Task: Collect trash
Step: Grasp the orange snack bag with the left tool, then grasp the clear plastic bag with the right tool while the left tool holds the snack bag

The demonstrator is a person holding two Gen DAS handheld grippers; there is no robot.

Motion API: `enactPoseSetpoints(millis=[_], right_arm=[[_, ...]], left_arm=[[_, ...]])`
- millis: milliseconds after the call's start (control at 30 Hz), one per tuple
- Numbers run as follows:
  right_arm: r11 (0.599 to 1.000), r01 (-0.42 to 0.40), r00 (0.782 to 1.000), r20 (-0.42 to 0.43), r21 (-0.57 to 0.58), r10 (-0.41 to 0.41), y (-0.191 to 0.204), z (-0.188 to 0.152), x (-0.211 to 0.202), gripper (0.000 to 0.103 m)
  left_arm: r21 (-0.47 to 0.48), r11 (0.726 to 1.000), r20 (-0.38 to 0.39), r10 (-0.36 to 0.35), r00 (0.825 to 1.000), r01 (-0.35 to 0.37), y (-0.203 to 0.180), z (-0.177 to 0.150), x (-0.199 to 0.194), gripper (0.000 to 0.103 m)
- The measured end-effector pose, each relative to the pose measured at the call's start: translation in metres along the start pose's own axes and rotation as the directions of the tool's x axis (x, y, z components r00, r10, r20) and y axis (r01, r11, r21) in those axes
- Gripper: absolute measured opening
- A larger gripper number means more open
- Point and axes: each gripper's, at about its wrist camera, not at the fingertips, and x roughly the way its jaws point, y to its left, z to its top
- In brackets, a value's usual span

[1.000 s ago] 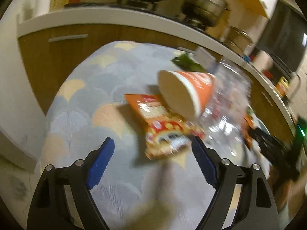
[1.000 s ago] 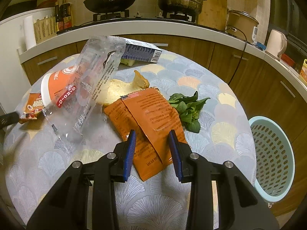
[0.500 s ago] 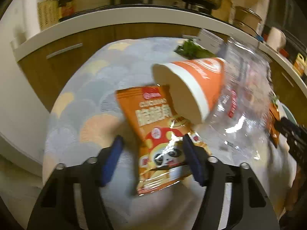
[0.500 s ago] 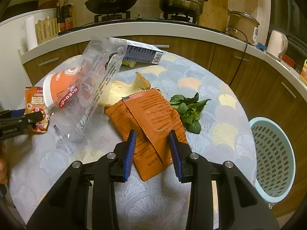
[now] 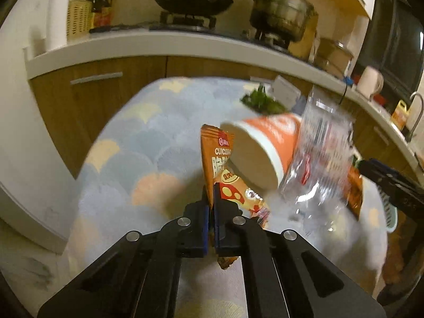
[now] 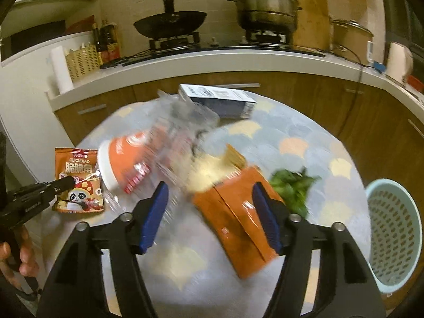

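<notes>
Where blur allows, scallop-patterned tablecloth [image 6: 304,137]

Two orange snack wrappers [image 6: 78,182] [image 6: 238,212], one cup [image 6: 124,161], one clear bag [image 6: 180,137], one carton [image 6: 217,100], one basket [image 6: 394,233].

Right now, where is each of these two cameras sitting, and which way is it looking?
Left wrist view: rides on the left tool, looking forward and down along its fingers at the snack packet pinched between them; only that tool shows.
Right wrist view: rides on the right tool, looking down over the orange wrapper between its open fingers; a hand shows at the left edge.
Shared: paper cup, clear plastic bag, round table, stove counter.
</notes>
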Motion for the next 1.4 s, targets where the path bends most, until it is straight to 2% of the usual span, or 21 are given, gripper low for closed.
enactPoseSetpoints(millis=[133, 233, 333, 400, 433, 533, 567, 667, 900, 1200, 1400], right_arm=[[1.0, -0.018, 0.999, -0.045, 0.021, 0.019, 0.003, 0.01, 0.025, 0.065], [0.999, -0.036, 0.997, -0.063, 0.038, 0.038, 0.006, 0.014, 0.038, 0.065], [0.999, -0.027, 0.998, -0.064, -0.019, 0.026, 0.021, 0.015, 0.046, 0.064], [0.999, -0.039, 0.996, -0.078, -0.038, 0.036, 0.026, 0.015, 0.05, 0.049], [0.998, -0.046, 0.996, -0.085, -0.048, 0.042, 0.03, 0.015, 0.051, 0.026], [0.997, -0.033, 0.998, -0.048, -0.073, 0.03, 0.036, 0.015, 0.042, 0.007], [0.997, -0.041, 0.999, -0.029, -0.07, 0.039, 0.036, 0.017, 0.034, 0.005], [0.997, -0.063, 0.997, 0.035, -0.046, 0.065, 0.031, 0.027, 0.009, 0.003], [0.999, -0.04, 0.987, 0.154, -0.031, 0.045, 0.01, 0.052, -0.044, 0.002], [0.999, 0.03, 0.982, 0.186, 0.012, -0.031, -0.039, 0.061, -0.082, 0.001], [0.995, 0.083, 0.977, 0.195, 0.047, -0.09, -0.074, 0.055, -0.101, 0.001]], left_arm=[[0.0, 0.999, 0.044, -0.047, 0.998, 0.047, 0.0, 0.011, -0.01, 0.0], [0.013, 0.999, 0.059, -0.052, 0.997, 0.051, -0.003, 0.019, -0.013, 0.0], [0.01, 0.998, 0.056, -0.065, 0.996, 0.064, -0.003, 0.023, -0.009, 0.0], [0.013, 0.997, 0.056, -0.072, 0.996, 0.071, -0.006, 0.025, -0.007, 0.001], [0.017, 0.997, 0.057, -0.071, 0.996, 0.07, -0.007, 0.025, -0.007, 0.001], [0.039, 0.997, 0.061, -0.072, 0.996, 0.07, -0.015, 0.024, -0.009, 0.001], [0.042, 0.996, 0.061, -0.075, 0.995, 0.073, -0.016, 0.025, -0.009, 0.001], [0.053, 0.995, 0.074, -0.086, 0.994, 0.082, -0.023, 0.03, -0.014, 0.001], [0.092, 0.989, 0.129, -0.131, 0.983, 0.12, -0.048, 0.054, -0.032, 0.001], [0.167, 0.971, 0.153, -0.199, 0.968, 0.173, -0.103, 0.075, -0.038, 0.001], [0.217, 0.951, 0.135, -0.254, 0.958, 0.222, -0.146, 0.08, -0.031, 0.001]])
